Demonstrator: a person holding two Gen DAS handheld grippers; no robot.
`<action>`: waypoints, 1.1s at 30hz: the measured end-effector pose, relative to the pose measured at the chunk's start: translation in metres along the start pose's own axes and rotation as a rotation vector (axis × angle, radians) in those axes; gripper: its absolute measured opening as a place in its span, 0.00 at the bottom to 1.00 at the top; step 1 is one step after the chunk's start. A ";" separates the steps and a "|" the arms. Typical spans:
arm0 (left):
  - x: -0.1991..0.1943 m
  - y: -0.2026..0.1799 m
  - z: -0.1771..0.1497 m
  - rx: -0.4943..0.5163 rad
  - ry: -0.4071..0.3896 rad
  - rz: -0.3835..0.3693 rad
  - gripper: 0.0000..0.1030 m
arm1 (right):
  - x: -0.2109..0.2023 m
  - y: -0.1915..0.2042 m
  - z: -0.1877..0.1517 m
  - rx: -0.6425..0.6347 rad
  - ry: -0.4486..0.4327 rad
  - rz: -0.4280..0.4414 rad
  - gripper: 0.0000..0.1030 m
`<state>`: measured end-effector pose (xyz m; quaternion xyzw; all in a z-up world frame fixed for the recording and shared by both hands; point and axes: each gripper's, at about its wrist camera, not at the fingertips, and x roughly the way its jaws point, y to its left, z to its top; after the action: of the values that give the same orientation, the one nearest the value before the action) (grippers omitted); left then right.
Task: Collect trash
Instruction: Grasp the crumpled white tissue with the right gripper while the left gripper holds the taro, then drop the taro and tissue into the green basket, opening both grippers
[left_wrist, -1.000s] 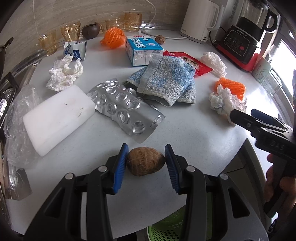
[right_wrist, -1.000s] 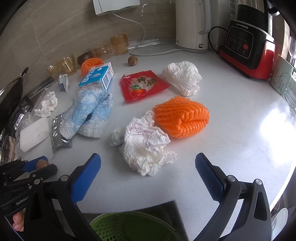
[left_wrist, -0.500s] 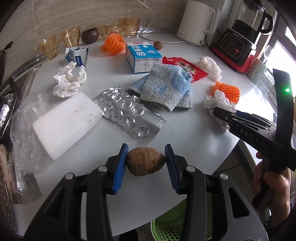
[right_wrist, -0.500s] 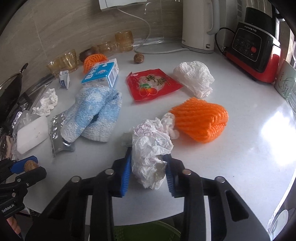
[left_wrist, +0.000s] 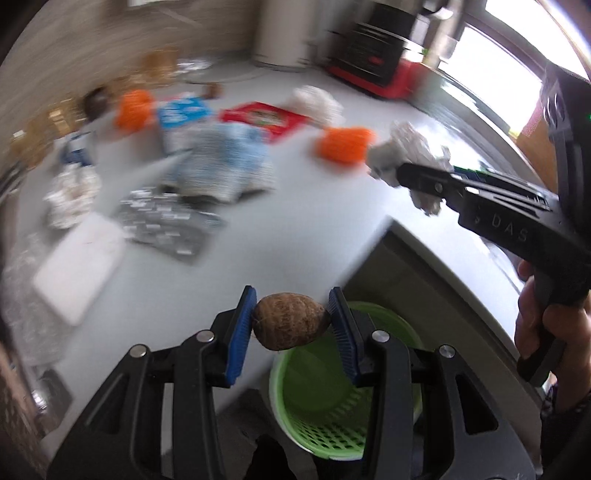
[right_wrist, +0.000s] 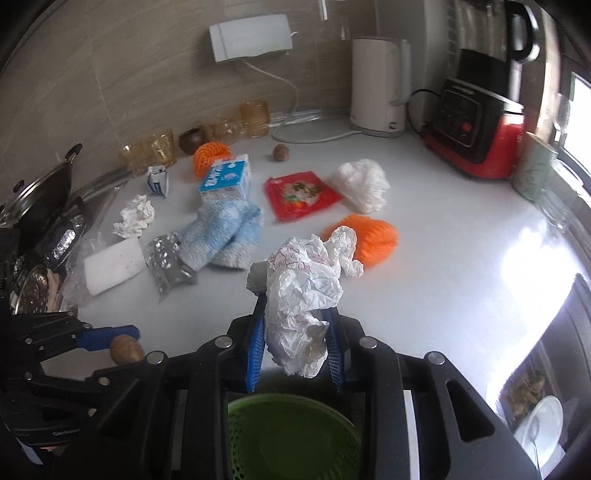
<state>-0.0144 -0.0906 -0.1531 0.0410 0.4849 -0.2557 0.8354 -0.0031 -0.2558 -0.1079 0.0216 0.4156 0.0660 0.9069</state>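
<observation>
Daylight from a window at the right floods the white kitchen countertop (right_wrist: 424, 258), leaving a blown-out glare patch (right_wrist: 532, 258) on its surface in the right wrist view. The left wrist view is heavily motion-blurred: the red snack packet (left_wrist: 264, 120) and blue-and-white towel (left_wrist: 225, 166) smear into streaks, while the brown oval root (left_wrist: 290, 325) stays sharp. Both fisheye frames bend straight lines and darken to black at the corners. Shadows are soft and faint.

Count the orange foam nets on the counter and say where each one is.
2. One orange net lies mid-counter, just behind the crumpled paper held in the right tongs. The other sits at the back beside the milk carton. More may be hidden.
</observation>
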 end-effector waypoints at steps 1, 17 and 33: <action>0.002 -0.006 -0.001 0.021 0.011 -0.024 0.39 | -0.006 -0.003 -0.005 0.008 0.003 -0.017 0.29; 0.013 -0.078 -0.017 0.260 0.092 -0.182 0.78 | -0.067 -0.042 -0.086 0.187 0.094 -0.135 0.29; -0.064 0.051 0.009 -0.013 -0.073 0.145 0.93 | -0.039 0.012 -0.124 0.025 0.306 -0.011 0.62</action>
<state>-0.0087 -0.0246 -0.1041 0.0614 0.4513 -0.1928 0.8692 -0.1229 -0.2512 -0.1584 0.0202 0.5498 0.0582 0.8330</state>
